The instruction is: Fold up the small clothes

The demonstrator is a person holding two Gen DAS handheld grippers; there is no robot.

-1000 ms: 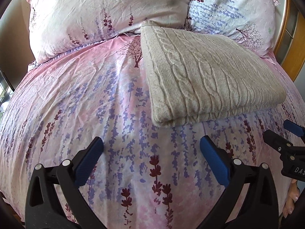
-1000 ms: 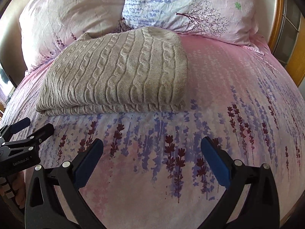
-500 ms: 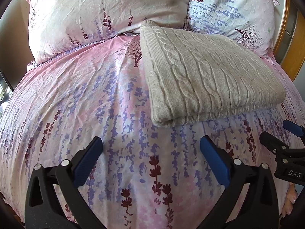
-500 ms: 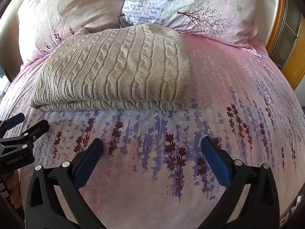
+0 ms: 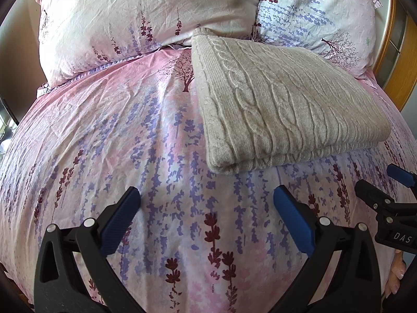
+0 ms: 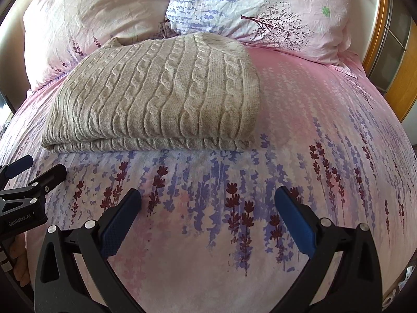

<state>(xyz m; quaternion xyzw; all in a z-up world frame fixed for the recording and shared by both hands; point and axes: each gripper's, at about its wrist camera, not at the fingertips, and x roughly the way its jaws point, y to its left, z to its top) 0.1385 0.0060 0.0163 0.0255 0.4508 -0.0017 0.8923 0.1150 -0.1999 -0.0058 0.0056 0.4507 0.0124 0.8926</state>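
Observation:
A beige cable-knit sweater [image 5: 281,104] [image 6: 161,96] lies folded in a flat rectangle on the flowered bed cover, its far edge near the pillows. My left gripper [image 5: 206,203] hovers open over the cover, short of the sweater's near left corner, nothing between its blue pads. My right gripper [image 6: 207,203] is likewise open and empty, in front of the sweater's near edge. Each gripper shows at the side of the other's view: the right one [image 5: 385,182] at the right, the left one [image 6: 36,167] at the left.
Two flowered pillows [image 5: 146,13] [image 6: 260,7] lean at the head of the bed. The pink and purple cover [image 5: 109,135] spreads wide to the sweater's left and right. A wooden frame with glass panes [image 6: 391,60] stands at the right. A person's fingers [image 5: 396,276] hold the right gripper.
Both grippers stay open. The right gripper has edged forward and a little right, so the sweater sits lower and nearer in its view. The left view has hardly shifted.

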